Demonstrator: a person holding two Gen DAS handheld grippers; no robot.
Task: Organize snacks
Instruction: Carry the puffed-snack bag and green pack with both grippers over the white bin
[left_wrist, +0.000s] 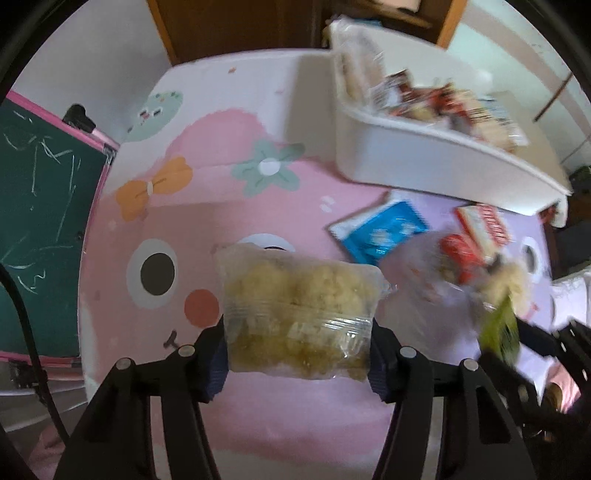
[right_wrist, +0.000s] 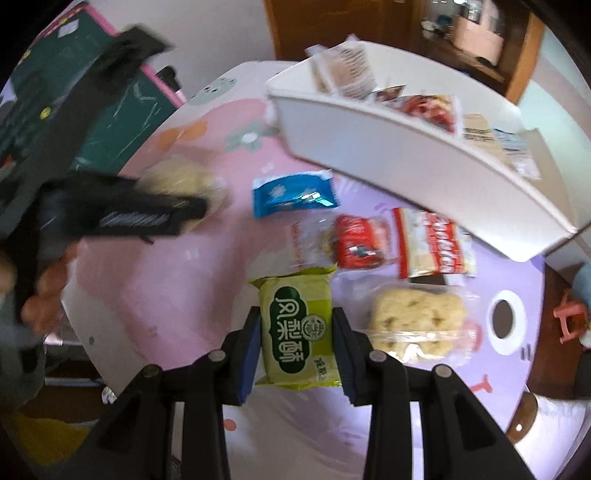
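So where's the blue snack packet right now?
The blue snack packet lies flat on the pink tablecloth, just in front of the white bin and left of the red packet; neither gripper holds it.

We see our left gripper (left_wrist: 297, 345) clamping a clear cracker pack (left_wrist: 299, 314) above the pink mat (left_wrist: 221, 206), white bin (left_wrist: 424, 158) beyond.
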